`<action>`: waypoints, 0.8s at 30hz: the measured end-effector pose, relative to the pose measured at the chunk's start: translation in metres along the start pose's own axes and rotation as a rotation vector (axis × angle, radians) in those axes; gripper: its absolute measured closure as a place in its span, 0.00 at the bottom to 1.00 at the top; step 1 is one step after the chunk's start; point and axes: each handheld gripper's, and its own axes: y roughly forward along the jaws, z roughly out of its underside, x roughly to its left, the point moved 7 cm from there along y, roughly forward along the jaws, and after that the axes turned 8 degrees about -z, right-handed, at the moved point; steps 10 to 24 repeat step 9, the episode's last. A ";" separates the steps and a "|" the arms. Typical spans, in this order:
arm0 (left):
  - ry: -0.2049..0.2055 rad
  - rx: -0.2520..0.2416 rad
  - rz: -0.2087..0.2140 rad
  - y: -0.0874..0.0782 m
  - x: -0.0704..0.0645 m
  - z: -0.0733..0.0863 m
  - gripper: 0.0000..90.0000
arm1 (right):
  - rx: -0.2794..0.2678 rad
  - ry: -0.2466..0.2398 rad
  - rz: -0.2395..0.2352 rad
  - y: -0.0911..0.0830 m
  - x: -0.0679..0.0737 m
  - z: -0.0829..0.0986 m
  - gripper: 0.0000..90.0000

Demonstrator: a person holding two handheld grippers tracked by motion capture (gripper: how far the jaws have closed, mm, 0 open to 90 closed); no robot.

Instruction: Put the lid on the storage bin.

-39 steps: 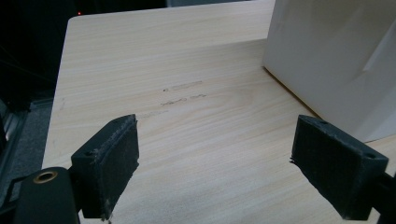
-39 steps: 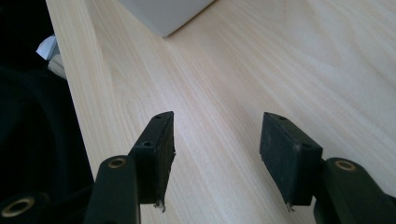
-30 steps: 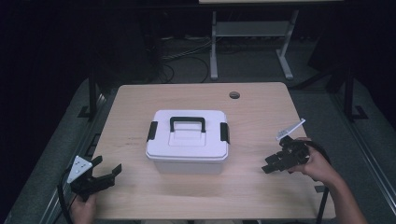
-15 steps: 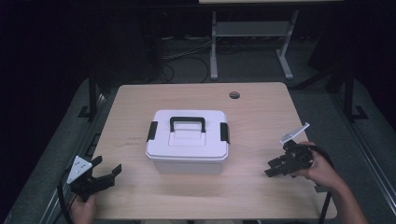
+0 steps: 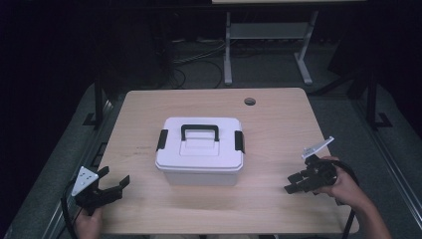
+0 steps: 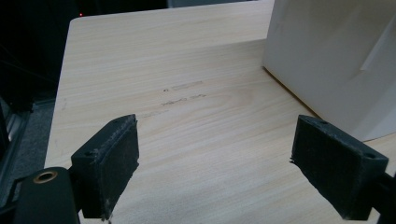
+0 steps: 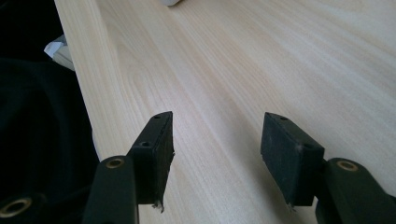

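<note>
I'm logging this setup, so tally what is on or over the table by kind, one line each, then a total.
White lidded box with a black handle: 1
Black side latches: 2
Hand-held grippers, left gripper and right gripper, both open and holding nothing: 2
Total: 5

Two black, foam-padded jaws of the right gripper (image 7: 215, 154) are seen rising from the bottom edge, spread apart with bare tabletop between them and nothing held. Brass-coloured rivets are seen on the black arms carrying the jaws. Beneath them a pale wooden table (image 7: 261, 60) with fine straight grain is shown, running diagonally up to the right. The table's near edge is seen at the left, with darkness beyond it. A small white corner of a plastic box (image 7: 172, 2) is glimpsed at the top edge, well apart from the jaws.
</note>
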 end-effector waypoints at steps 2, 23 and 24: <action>0.002 0.000 0.000 0.000 0.000 0.000 0.16 | -0.006 -0.002 0.002 -0.001 0.001 0.001 0.48; -0.004 0.002 0.001 0.001 -0.001 0.000 0.16 | -0.023 -0.010 0.005 -0.005 0.005 0.001 0.47; -0.004 0.002 0.001 0.001 -0.001 0.000 0.16 | -0.023 -0.010 0.005 -0.005 0.005 0.001 0.47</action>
